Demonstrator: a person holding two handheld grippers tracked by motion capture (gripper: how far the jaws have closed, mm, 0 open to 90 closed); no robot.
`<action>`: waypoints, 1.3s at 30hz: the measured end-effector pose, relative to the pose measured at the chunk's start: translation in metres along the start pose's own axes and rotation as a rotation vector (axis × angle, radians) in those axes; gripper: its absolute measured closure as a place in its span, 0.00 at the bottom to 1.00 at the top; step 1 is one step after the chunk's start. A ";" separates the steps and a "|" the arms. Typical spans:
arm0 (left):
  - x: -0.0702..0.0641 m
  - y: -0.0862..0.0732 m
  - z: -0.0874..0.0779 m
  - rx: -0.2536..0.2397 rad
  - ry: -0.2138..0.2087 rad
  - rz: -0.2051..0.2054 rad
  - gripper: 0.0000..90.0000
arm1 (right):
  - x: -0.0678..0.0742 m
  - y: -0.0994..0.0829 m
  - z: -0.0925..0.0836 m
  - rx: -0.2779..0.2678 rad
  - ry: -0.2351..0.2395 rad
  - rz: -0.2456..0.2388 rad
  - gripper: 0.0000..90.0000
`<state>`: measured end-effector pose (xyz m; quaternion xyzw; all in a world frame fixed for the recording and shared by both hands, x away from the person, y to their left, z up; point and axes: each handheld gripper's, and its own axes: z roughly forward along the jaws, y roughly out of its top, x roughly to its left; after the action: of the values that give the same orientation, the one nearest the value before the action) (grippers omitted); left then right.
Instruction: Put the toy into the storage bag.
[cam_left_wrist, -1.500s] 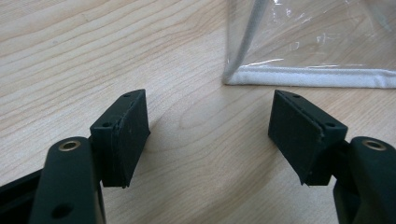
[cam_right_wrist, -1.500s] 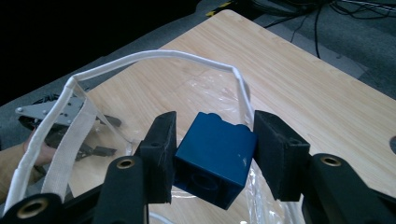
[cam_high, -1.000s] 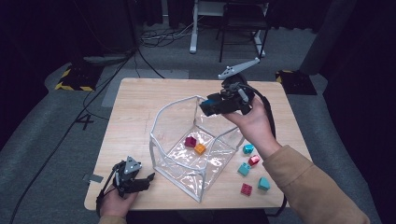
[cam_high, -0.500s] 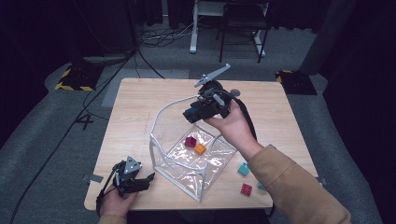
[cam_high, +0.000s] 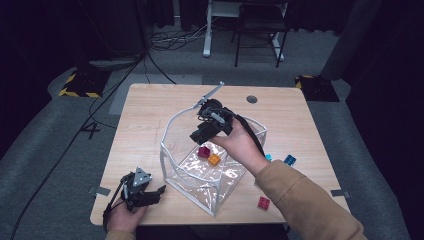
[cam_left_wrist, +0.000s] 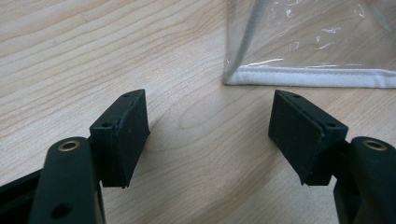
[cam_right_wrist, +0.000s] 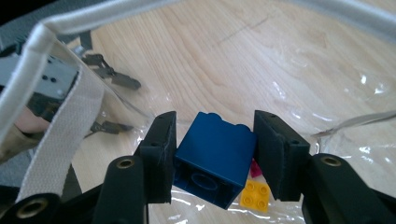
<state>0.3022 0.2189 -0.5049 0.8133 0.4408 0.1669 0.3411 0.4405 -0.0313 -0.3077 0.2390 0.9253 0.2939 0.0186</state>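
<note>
**Blue brick arrives over the clear bin**

Dark floor and cables ring the wooden counter (cam_high: 150, 115), where a clear bin (cam_high: 172, 165) stands at centre frame. A second ago the right claw (cam_high: 199, 135) hung over the bin's far rim, toward the upper right; now it has come down and left, inside the rim. In the right claw view its jaws are clamped on a blue brick (cam_right_wrist: 212, 156), poised above a yellow brick (cam_right_wrist: 254, 196) and a pink brick (cam_high: 203, 152) on the bin's floor. That puts the drop close: the jaws likely need only part. More bricks lie on the counter at lower right, a red brick (cam_high: 263, 202) among them, so sorting looks unfinished. At lower left, the left claw (cam_high: 159, 191) rests beside the bin, jaws apart and empty, unmoved.
</note>
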 end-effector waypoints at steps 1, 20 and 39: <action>0.000 0.000 0.000 0.000 0.000 0.001 0.32 | 0.000 0.000 0.002 0.011 -0.004 -0.001 0.57; 0.000 0.000 0.000 0.000 -0.001 0.002 0.32 | 0.009 -0.005 -0.002 0.051 0.017 -0.016 0.46; 0.000 0.000 0.000 0.000 -0.002 0.001 0.32 | -0.038 -0.074 -0.114 -0.285 -0.003 0.095 0.46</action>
<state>0.3023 0.2188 -0.5049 0.8136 0.4403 0.1663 0.3413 0.4225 -0.1626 -0.2587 0.2777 0.8618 0.4227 0.0398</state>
